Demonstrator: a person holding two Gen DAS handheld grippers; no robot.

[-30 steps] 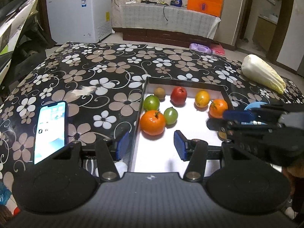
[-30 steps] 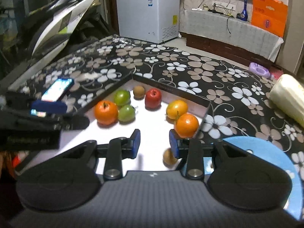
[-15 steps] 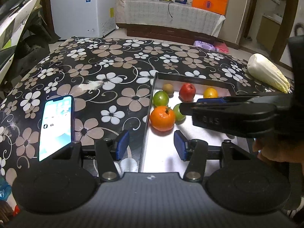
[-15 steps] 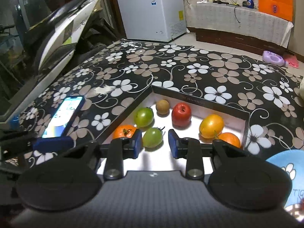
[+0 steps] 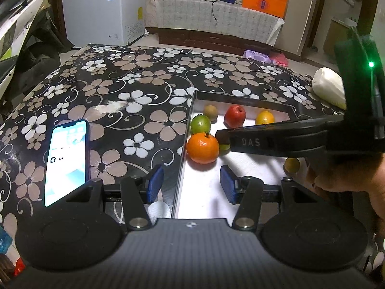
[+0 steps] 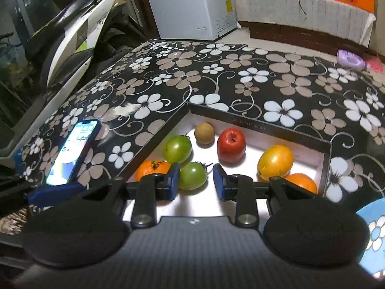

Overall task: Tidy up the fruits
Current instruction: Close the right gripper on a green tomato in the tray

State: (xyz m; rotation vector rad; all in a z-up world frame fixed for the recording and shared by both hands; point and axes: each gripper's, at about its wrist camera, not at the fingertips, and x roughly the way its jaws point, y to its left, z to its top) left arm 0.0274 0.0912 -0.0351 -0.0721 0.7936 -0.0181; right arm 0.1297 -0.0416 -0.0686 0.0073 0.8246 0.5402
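Note:
A black-rimmed white tray [image 6: 259,121] holds several fruits: a red apple [image 6: 231,144], a brown kiwi [image 6: 204,133], a large green tomato [image 6: 177,148], a small green tomato [image 6: 193,175], a yellow-orange fruit [image 6: 275,161] and two oranges [image 6: 151,169] [image 6: 302,182]. My right gripper [image 6: 196,181] is open with the small green tomato between its pads, no grip seen. In the left wrist view it reaches across the tray [image 5: 276,141]. My left gripper [image 5: 191,183] is open and empty over the tray's left rim, near the left orange [image 5: 202,147].
A lit phone [image 5: 67,159] lies on the floral table left of the tray. A white cabbage [image 5: 328,89] lies at the far right. A blue plate [image 6: 373,231] sits right of the tray. A small brown fruit [image 5: 291,165] lies near my right hand.
My right gripper has moved left and forward across the tray until the small green tomato sits between its pads. The left gripper has drawn back slightly.

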